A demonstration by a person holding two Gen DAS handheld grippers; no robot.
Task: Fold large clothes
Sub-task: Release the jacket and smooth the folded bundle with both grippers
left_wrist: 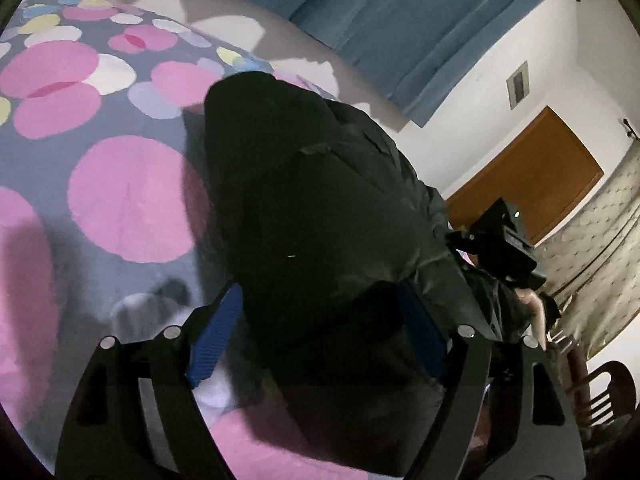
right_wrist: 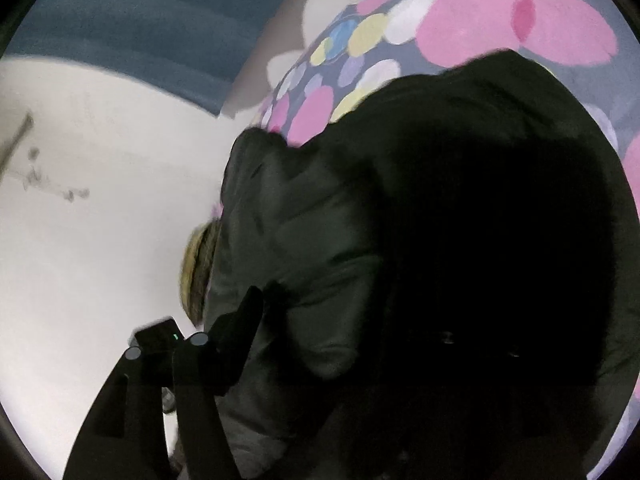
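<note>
no readable text, no labels, no brand marks, no numbers, no signs anywhere in either wrist view

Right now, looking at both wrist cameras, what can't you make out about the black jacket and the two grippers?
- Right gripper, right wrist view: only one finger shows; the black jacket and deep shadow swallow the other, so its state cannot be told.
- Jacket's shape, both views: too dark and blurred to pick out sleeves or folds.
- Left gripper, left wrist view: the far pad is partly lost against the jacket.
</note>
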